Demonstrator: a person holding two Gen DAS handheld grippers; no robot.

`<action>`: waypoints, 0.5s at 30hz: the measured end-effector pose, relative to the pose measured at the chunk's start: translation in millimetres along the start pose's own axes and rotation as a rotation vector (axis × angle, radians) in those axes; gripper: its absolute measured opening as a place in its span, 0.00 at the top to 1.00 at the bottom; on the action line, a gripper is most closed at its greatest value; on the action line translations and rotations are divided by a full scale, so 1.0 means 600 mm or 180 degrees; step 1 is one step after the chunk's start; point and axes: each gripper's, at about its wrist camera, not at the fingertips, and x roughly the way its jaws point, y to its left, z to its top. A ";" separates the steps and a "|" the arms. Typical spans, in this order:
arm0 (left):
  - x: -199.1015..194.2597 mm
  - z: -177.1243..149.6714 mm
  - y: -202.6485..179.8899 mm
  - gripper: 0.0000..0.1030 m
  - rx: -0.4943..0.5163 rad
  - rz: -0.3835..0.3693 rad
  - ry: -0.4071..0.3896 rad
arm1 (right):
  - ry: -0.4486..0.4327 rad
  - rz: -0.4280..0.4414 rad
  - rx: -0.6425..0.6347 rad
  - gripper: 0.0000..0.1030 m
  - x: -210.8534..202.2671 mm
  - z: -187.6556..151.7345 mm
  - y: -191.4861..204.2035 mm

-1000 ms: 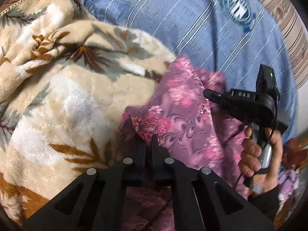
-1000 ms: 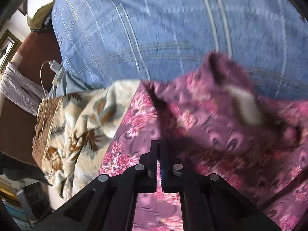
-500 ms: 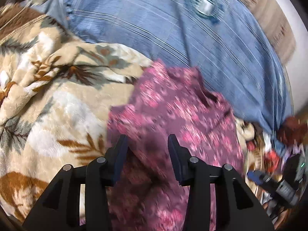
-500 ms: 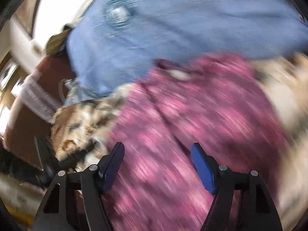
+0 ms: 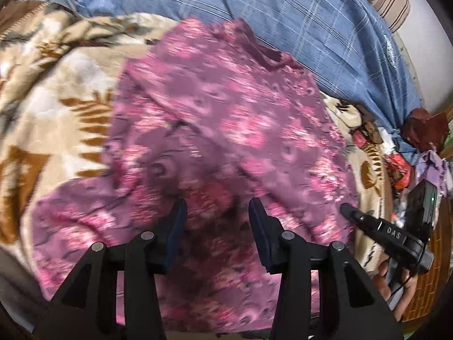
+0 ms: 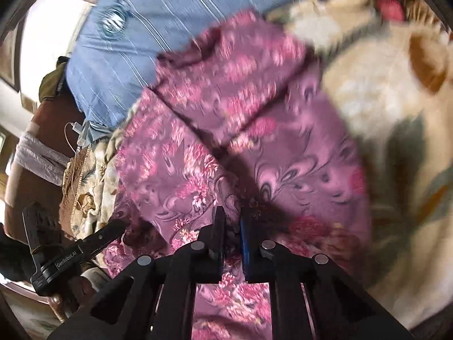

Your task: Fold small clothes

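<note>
Right claw (image 6: 232,226) tilted down, closing on purple garment (image 6: 254,130)

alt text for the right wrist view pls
The right gripper, jaws closing, pinches a fold of the pink-and-purple floral garment, which lies on a cream leaf-patterned fleece blanket. A blue plaid sheet lies beyond; the left gripper shows at lower left.

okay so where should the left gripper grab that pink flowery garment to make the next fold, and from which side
Probably the near-left corner flap of the pink floral garment, which spreads flat onto the leaf-print blanket. Bring the left gripper, jaws apart above the cloth, in from the blanket side; the right gripper is closing on the near hem.
</note>
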 end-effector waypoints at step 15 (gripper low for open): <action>-0.087 -0.033 0.227 0.44 -0.0928 0.0465 -0.0248 | -0.0323 0.0417 -0.0353 0.30 -0.071 -0.029 0.071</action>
